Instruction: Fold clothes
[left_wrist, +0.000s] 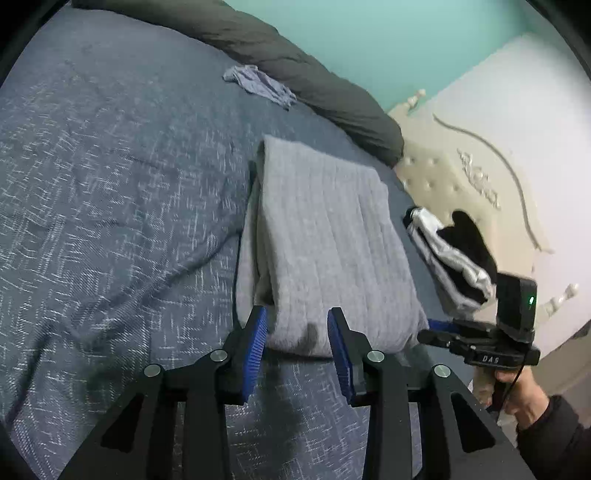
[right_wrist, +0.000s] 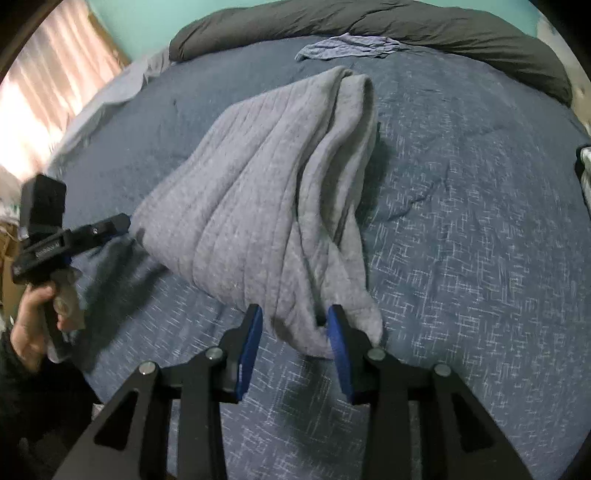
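Note:
A folded grey ribbed garment (left_wrist: 325, 236) lies on the blue patterned bedspread (left_wrist: 110, 221); it also shows in the right wrist view (right_wrist: 266, 192). My left gripper (left_wrist: 297, 325) is open, its blue pads on either side of the garment's near edge. My right gripper (right_wrist: 295, 321) is open, with a near corner of the garment between its pads. The right gripper shows in the left wrist view (left_wrist: 439, 328) at the garment's right corner. The left gripper shows in the right wrist view (right_wrist: 122, 223) at the garment's left corner.
A crumpled blue cloth (left_wrist: 258, 85) lies at the far side by a dark grey rolled duvet (left_wrist: 295, 74). A black and white garment (left_wrist: 450, 258) lies near the cream headboard (left_wrist: 461, 184). Curtains (right_wrist: 48, 92) hang at the left.

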